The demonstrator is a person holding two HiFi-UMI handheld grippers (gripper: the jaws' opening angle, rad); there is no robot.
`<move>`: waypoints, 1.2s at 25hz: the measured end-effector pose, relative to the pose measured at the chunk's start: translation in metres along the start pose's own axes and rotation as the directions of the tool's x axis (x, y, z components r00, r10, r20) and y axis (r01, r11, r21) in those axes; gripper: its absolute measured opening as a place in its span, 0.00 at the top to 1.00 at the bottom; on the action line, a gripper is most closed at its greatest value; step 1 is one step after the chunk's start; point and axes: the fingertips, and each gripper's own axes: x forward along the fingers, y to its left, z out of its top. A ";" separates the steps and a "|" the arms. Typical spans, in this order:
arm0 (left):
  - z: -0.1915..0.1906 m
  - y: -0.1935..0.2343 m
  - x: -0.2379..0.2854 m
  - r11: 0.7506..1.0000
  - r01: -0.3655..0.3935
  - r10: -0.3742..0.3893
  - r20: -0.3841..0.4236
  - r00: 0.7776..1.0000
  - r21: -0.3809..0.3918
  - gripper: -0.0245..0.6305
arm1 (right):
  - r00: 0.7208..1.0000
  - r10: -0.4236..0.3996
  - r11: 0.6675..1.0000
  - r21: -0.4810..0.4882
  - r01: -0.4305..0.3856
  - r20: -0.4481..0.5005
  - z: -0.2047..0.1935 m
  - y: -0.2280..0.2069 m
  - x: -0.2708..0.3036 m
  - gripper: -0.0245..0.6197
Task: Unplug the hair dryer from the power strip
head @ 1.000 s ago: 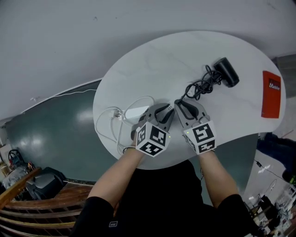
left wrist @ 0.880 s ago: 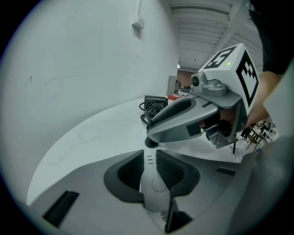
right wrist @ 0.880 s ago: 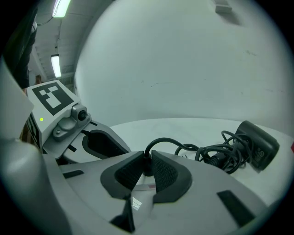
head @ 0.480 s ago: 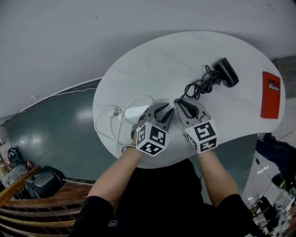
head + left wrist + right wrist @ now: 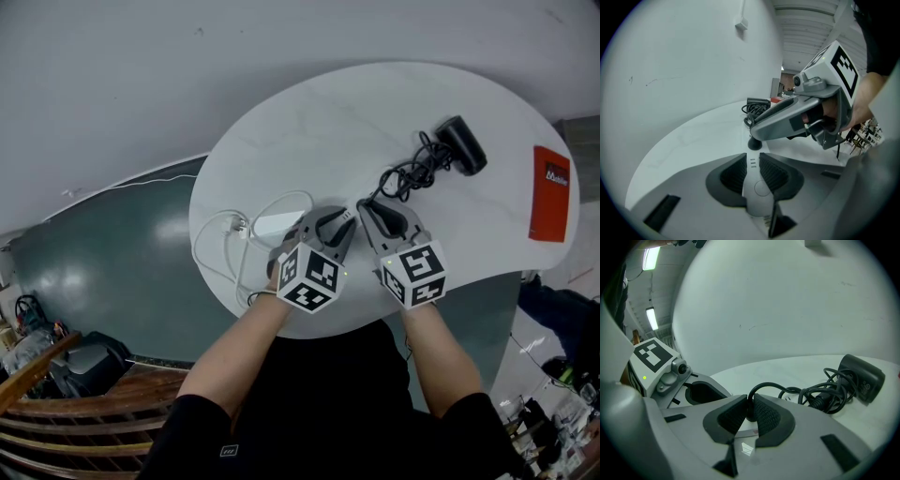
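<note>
Item: unplugging hold, plug not yet drawn, at the near edge of the table [image 5: 319, 122].
My left gripper [image 5: 347, 218] clamps the white power strip [image 5: 757, 187]; my right gripper [image 5: 364, 208] pinches the black plug [image 5: 750, 412]. Advised: pin strip, pull plug straight, spare the cord [image 5: 408, 176]. Hair dryer [image 5: 461, 145] lies well apart. Red card [image 5: 549, 192]: print illegible.

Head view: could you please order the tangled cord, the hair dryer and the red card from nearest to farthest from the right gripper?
1. The tangled cord, just beyond the right gripper, up and to its right.
2. The hair dryer, farther up and right, past the cord.
3. The red card, at the right edge of the table.
</note>
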 end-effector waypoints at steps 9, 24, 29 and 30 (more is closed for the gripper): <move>0.002 0.001 0.001 0.999 0.019 -0.020 -0.020 1.000 -0.029 0.82 | 1.000 0.000 1.000 -0.013 0.000 -0.017 0.006 0.000 0.005 0.87; 0.001 -0.004 -0.002 1.000 -0.002 0.002 -0.011 1.000 -0.010 0.82 | 1.000 0.006 0.998 0.057 -0.007 0.009 0.002 0.001 -0.007 0.87; 0.002 -0.006 -0.002 1.000 0.003 -0.003 -0.009 1.000 -0.004 0.82 | 1.000 0.017 0.995 0.103 -0.020 0.023 0.003 0.001 -0.011 0.87; 0.002 -0.006 -0.002 1.000 0.002 -0.002 -0.009 1.000 -0.003 0.82 | 0.999 0.020 0.993 0.113 -0.023 0.027 0.003 0.000 -0.012 0.87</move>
